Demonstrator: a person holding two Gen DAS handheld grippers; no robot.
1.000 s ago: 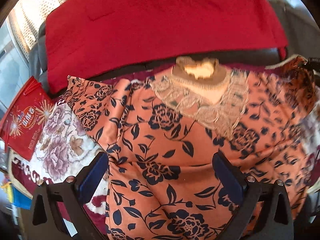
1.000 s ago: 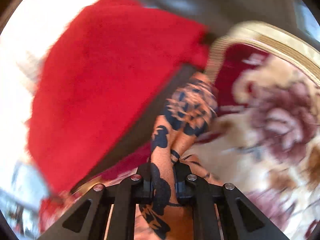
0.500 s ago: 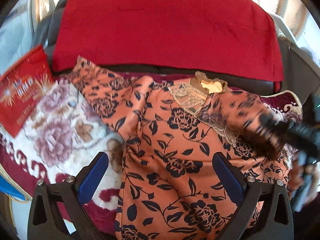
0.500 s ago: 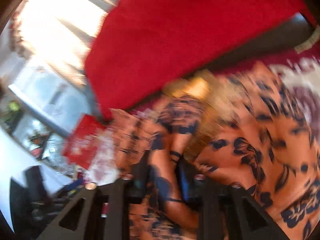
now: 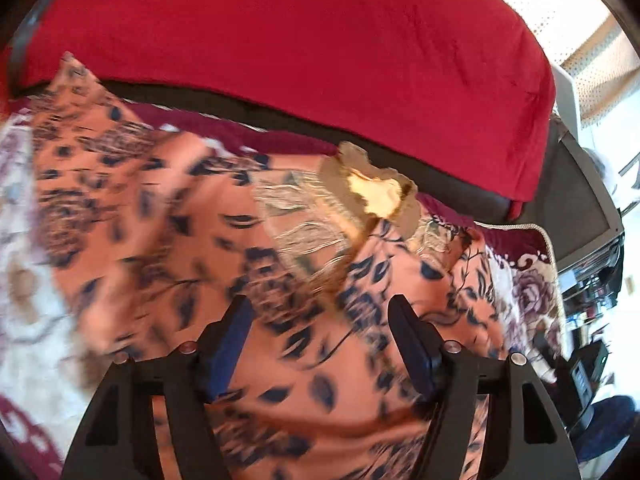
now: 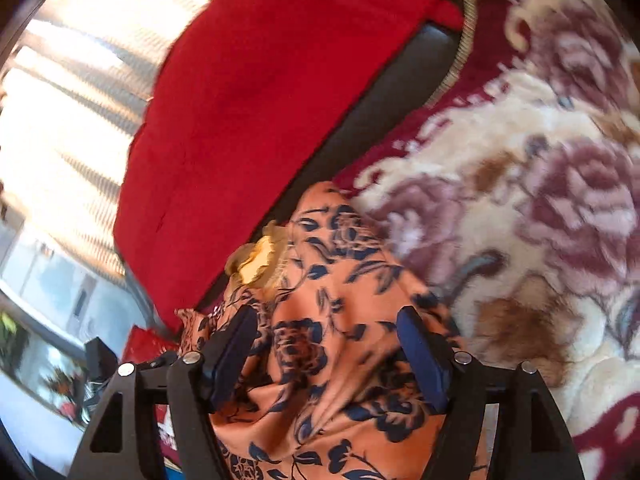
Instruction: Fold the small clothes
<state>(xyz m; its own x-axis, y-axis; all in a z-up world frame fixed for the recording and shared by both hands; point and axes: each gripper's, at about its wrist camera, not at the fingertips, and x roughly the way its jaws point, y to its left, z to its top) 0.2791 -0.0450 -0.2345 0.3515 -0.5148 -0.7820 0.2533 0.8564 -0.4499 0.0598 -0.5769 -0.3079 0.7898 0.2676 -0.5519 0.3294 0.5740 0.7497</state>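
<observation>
Orange floral garment (image 5: 168,216) lies across a flowered blanket (image 6: 520,168) on the sofa, smeared by blur in the left view — its lower edge cut off. Both the left gripper (image 5: 320,344) and right gripper (image 6: 328,356) hang over it, fingers wide, holding nothing. A red cloth (image 5: 304,40) drapes the backrest.

A red throw (image 5: 304,60) drapes the dark sofa (image 5: 576,200); sunlit curtains (image 6: 72,92) behind.

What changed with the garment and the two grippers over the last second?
The right gripper carried the right sleeve inward over the orange floral top, then let go; its jaws now stand open. The left gripper narrowed but remains open, holding nothing. The red cover is unchanged.
</observation>
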